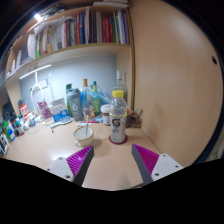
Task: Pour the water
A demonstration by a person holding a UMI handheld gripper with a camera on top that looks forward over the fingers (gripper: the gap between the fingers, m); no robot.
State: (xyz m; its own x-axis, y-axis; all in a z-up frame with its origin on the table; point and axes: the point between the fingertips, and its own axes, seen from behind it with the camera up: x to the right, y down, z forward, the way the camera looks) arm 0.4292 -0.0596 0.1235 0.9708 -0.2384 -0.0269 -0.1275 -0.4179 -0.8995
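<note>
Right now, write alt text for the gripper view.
A clear bottle with a white cap and red label stands on a light wooden desk, just beyond the gripper, whose jaws are open and empty. A small cup sits beside it; bottles and bookshelves fill the background.

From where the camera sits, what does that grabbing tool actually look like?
The gripper shows as two fingers, wide at the base and tapering forward. Each finger carries a bright magenta pad on its inner face, ribbed with fine lines, backed by a pale whitish body. No cables, markings or sleeve can be seen.
</note>
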